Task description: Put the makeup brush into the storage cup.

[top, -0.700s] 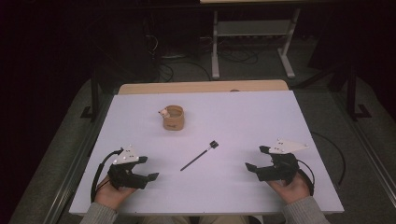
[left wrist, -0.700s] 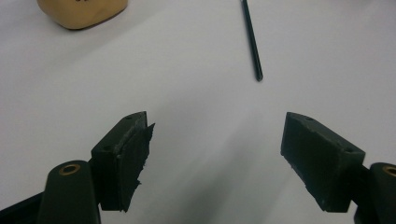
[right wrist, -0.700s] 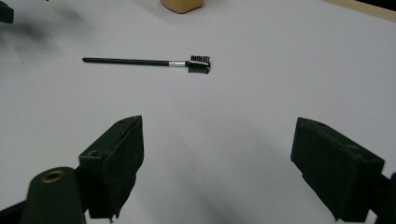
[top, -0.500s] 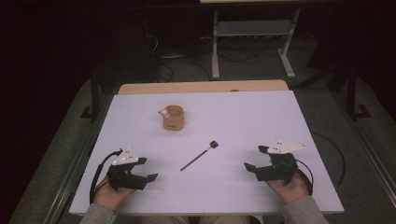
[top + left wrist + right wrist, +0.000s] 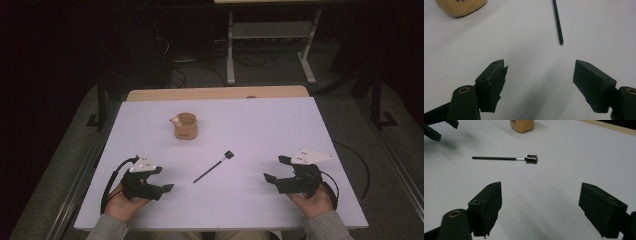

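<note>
We find no change since the earlier frames: both tongs, left and right, rest spread and empty on the bench. The brush lies untouched between them (cup beyond); work not begun.

Black brush, tan cup, white table, black hand-held grippers.

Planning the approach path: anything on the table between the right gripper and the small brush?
Nothing visible. Bare white table lies between the open right gripper and the small brush. The tan cup sits beyond the brush, off that line.
</note>
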`<state>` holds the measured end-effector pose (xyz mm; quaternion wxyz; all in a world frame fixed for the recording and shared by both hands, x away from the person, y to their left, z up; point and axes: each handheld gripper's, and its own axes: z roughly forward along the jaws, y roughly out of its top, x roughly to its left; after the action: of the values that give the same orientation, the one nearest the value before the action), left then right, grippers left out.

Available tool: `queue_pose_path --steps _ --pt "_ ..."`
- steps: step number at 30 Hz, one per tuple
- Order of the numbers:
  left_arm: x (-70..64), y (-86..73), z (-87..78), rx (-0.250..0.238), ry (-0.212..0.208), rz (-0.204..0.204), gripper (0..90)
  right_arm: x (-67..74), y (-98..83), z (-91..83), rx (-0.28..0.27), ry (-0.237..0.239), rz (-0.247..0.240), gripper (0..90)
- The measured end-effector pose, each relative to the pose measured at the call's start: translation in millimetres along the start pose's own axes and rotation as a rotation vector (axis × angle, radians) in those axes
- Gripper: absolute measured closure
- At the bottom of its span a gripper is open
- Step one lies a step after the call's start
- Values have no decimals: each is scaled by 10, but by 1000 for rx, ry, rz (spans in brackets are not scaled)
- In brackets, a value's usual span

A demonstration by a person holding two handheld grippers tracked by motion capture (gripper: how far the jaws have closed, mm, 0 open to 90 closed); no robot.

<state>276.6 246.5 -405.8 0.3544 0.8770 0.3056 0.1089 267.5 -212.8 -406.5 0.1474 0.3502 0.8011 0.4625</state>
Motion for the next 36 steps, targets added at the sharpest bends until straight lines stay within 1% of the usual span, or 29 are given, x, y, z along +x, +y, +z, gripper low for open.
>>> queue_pose_path --steps 4,5,8,10,11,13,14,16,17,19,21,24,25,26,29,30,32,33,34,35,36 --pt "-5 127 15 19 -1 29 272 -19 1 -21 -4 -4 1 182" --pt "-8 158 28 17 -4 29 279 -21 -3 -18 1 -6 6 181" --pt "1 255 87 47 -13 40 299 -35 -12 2 9 -3 3 180" --pt "11 306 137 66 -39 43 308 -33 -6 11 14 -4 -4 181" --pt "11 324 166 68 -48 43 320 -32 -5 13 15 -3 -8 181" --pt "-2 361 223 74 -67 26 323 -27 -1 18 15 0 -8 182" --pt "0 383 251 82 -70 37 329 -27 -2 21 15 0 -10 189" --pt "-8 436 295 89 -73 43 331 -27 -2 25 22 3 -18 207" --pt "-16 463 315 91 -79 39 336 -26 -1 28 27 4 -16 209" --pt "-28 527 345 107 -82 54 343 -23 -1 33 29 3 -15 210" --pt "-42 588 371 111 -87 63 353 -17 2 34 35 3 -11 209" --pt "-55 682 416 125 -82 81 358 -20 6 37 36 -1 -15 205" --pt "-60 715 431 128 -85 81 361 -20 8 36 37 -1 -14 205" --pt "-57 746 450 134 -90 89 367 -21 7 37 37 0 -15 205" --pt "-57 854 527 153 -94 100 378 -23 5 46 42 2 -18 205" --pt "-65 892 558 156 -98 90 381 -24 3 50 45 3 -17 205" --pt "-71 972 615 170 -94 99 388 -25 1 55 51 2 -20 202" --pt "-80 1009 645 171 -101 95 393 -28 -1 58 53 0 -25 202" --pt "-81 1049 675 179 -107 101 402 -28 -4 61 53 1 -24 201" --pt "-91 1086 709 187 -107 100 410 -30 -6 63 55 2 -25 201" --pt "-94 1121 740 191 -110 108 411 -30 -7 64 58 4 -22 201"
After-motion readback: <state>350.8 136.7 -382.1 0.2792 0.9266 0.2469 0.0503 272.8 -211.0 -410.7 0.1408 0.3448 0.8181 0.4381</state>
